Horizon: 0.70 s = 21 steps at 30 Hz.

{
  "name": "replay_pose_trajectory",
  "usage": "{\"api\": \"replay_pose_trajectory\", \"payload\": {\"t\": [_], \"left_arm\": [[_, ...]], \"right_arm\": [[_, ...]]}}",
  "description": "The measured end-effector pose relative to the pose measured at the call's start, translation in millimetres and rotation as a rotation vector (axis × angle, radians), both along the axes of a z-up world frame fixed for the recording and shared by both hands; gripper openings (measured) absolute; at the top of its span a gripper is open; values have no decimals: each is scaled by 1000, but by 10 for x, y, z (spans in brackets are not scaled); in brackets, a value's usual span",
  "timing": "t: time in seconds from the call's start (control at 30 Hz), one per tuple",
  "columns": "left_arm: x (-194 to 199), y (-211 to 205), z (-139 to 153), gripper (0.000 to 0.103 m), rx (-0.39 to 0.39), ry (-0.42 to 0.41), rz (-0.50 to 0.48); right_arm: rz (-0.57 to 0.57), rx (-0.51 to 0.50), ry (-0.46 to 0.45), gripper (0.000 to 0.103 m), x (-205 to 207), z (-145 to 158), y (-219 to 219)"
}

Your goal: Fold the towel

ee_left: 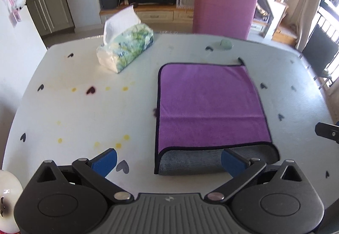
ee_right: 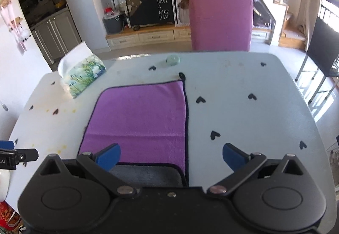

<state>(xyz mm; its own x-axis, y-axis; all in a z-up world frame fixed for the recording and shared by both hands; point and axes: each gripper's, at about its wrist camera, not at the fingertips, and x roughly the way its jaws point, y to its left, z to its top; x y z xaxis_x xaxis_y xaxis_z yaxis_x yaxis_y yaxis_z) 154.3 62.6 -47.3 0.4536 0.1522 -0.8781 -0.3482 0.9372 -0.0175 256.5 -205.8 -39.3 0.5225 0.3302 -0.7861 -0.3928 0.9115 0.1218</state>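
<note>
A purple towel [ee_left: 208,104] with a dark hem lies folded flat on the white table [ee_left: 80,111]; a grey strip of its underside shows along the near edge. My left gripper [ee_left: 168,159] is open and empty, hovering over the towel's near left corner. In the right wrist view the towel [ee_right: 139,119] lies ahead and to the left. My right gripper [ee_right: 171,156] is open and empty above the towel's near right corner. Each gripper's black tip shows at the edge of the other's view.
A tissue pack [ee_left: 125,47] stands at the far left of the table, also in the right wrist view [ee_right: 82,72]. A small clear disc [ee_right: 173,60] lies near the far edge. A pink chair [ee_right: 220,21] stands behind the table. A white object [ee_left: 8,198] sits near left.
</note>
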Motion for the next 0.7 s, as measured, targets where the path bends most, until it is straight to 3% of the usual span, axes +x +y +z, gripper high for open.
{"api": "replay_pose_trajectory", "payload": {"t": [0.33,0.7], "left_arm": [[230,68,-424,103,-17,88,-3],[281,134,-680,103,-47,125,6]], "right_arm": [[66,-56,90,103,172,-477,168],[79,-92,115,103,271,-763,229]]}}
